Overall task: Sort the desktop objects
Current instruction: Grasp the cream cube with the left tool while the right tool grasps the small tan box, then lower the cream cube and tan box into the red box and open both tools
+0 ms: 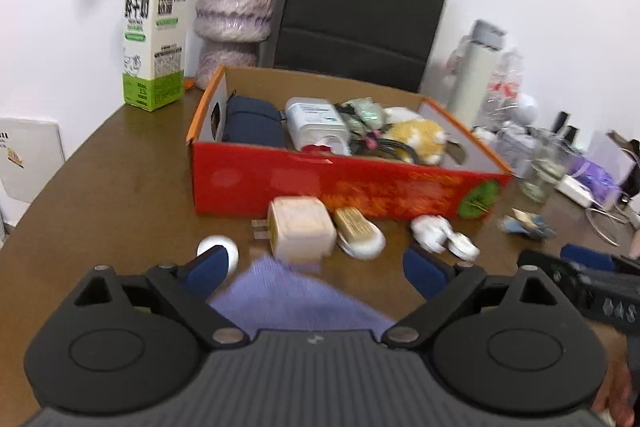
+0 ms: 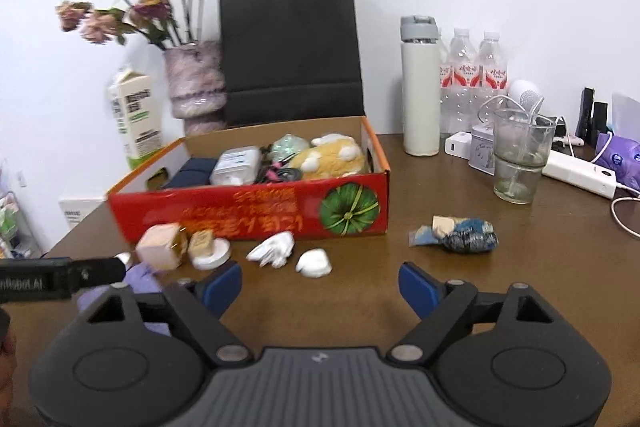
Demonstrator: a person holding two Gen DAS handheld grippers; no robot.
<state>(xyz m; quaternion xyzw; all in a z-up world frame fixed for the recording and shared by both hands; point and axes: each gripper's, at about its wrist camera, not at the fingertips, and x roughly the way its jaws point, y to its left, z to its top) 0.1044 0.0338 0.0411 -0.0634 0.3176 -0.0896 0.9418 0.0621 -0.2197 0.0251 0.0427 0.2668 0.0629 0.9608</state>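
A red cardboard box (image 1: 340, 183) (image 2: 248, 211) holds a navy pouch (image 1: 252, 123), a white charger (image 1: 316, 123), cables and a yellow plush (image 2: 328, 159). In front of it lie a pale plug adapter (image 1: 300, 231) (image 2: 158, 247), a round white piece with a tan block (image 1: 358, 231) (image 2: 208, 251), two white lumps (image 1: 432, 233) (image 2: 314, 263), a white disc (image 1: 218, 247) and a blue patterned packet (image 2: 464, 235). My left gripper (image 1: 318, 269) hangs open over a purple cloth (image 1: 296, 299), pads off it. My right gripper (image 2: 320, 285) is open over bare table.
Behind the box stand a milk carton (image 1: 156, 39), a vase of dried flowers (image 1: 236, 7) and a black paper bag (image 1: 360, 7). To the right are a white flask (image 2: 420, 87), water bottles (image 2: 476, 75), stacked glasses (image 2: 518, 155), a power bank (image 2: 580, 175) and cables.
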